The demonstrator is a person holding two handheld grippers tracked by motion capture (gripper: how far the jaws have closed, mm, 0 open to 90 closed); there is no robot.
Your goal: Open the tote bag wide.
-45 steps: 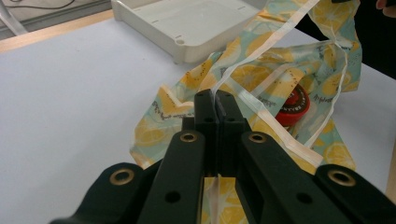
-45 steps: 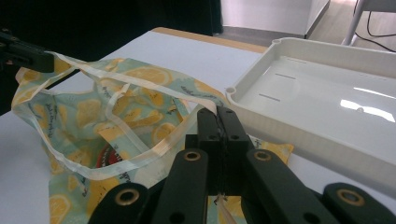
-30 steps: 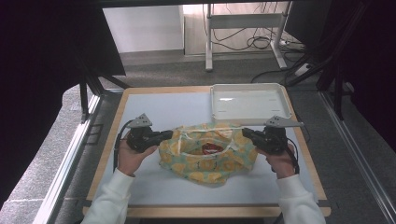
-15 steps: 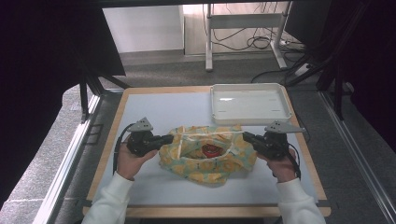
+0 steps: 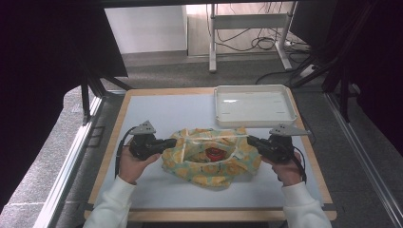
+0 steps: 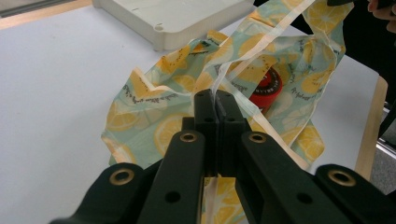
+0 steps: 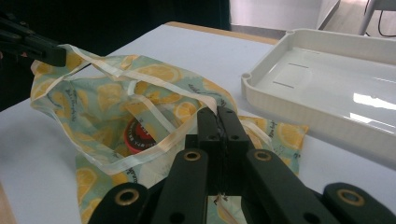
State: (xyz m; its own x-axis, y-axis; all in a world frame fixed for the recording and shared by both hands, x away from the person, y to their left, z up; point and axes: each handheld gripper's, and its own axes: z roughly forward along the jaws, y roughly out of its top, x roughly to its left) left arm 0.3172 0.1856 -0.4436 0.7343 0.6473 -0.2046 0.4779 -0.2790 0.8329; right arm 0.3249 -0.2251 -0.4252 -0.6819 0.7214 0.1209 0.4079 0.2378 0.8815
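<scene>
The left gripper (image 5: 172, 142) is squeezed tight on a pale strap (image 6: 233, 70) at the left side of the lemon bag (image 5: 209, 156). The bag lies in the middle of the white table (image 5: 166, 109), with its mouth pulled open. A red round thing (image 5: 215, 153) sits inside it. The right gripper (image 5: 251, 140) is squeezed tight on the strap at the bag's right side. A white tray (image 5: 252, 105) sits just behind the bag.

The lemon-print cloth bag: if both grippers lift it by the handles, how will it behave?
The yellow-and-green lemon-print cloth bag lies crumpled, so it probably sags and folds. The red round item inside may slide toward the lowest point. The thin cream handles already stretch taut, so they likely carry the load.
</scene>
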